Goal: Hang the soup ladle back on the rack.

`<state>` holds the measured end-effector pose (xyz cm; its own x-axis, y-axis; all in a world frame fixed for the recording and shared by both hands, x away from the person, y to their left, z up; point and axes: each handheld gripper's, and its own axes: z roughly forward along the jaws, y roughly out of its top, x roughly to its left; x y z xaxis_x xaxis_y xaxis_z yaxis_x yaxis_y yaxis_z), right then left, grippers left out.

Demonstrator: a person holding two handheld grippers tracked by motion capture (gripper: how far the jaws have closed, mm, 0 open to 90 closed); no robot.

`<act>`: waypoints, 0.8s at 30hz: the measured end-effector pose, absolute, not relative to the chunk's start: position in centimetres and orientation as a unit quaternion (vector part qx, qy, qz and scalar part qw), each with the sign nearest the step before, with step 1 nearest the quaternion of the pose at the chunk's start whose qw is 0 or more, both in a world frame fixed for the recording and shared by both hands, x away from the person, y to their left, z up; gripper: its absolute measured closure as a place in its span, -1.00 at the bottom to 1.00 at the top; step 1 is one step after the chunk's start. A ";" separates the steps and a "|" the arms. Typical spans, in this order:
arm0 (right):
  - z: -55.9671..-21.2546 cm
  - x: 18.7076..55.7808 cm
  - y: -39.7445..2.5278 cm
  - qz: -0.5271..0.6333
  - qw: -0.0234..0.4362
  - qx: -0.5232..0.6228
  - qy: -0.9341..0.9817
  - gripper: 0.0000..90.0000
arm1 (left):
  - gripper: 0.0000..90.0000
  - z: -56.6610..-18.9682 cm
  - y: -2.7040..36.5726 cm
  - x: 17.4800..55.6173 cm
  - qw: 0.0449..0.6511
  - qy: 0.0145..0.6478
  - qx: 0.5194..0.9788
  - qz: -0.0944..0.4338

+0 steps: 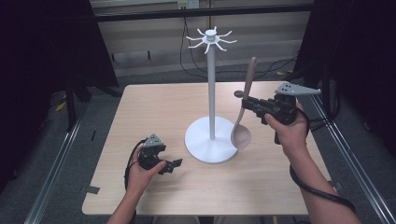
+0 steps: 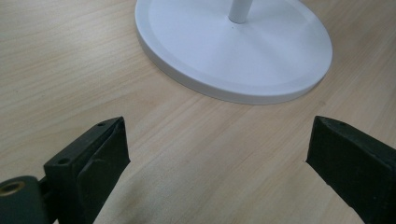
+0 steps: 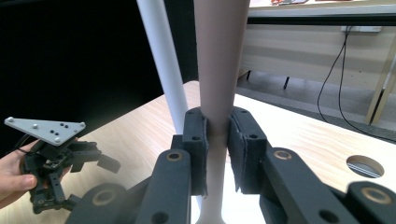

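Pale wooden table [image 1: 154, 112], centre frame: the right gripper [image 1: 249, 103] clamps a wooden spoon [image 1: 243, 112] upright beside the white hook stand [image 1: 211, 93], probably for hanging; lower left, the left gripper [image 1: 173, 164] waits, jaws spread, empty.

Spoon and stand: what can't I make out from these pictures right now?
- Whether the spoon bowl touches the stand base: high view, angle too flat.
- Spoon's top and bowl: right gripper view, cut by the edges; right tongs cover the grip.
- Stand pole and hooks: left gripper view, cut by the top edge, beyond the open left tongs.
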<state>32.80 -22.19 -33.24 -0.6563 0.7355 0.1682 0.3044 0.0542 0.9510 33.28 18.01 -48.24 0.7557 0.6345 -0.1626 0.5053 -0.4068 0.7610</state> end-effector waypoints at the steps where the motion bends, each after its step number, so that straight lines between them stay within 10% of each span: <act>1: -33.0 32.8 -22.1 0.576 0.186 0.369 0.706 0.73 | -0.88 -48.3 18.0 33.3 0.425 0.341 0.835 0.075; 24: -29.9 33.2 -21.5 0.565 0.164 0.347 0.731 0.73 | -0.88 -48.2 18.1 33.3 0.426 0.342 0.834 0.075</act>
<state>33.20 -21.52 -29.92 -0.7057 0.6922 0.1516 0.3210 0.1216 0.9392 33.30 18.06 -48.22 0.7550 0.6345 -0.1656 0.5058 -0.4028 0.7628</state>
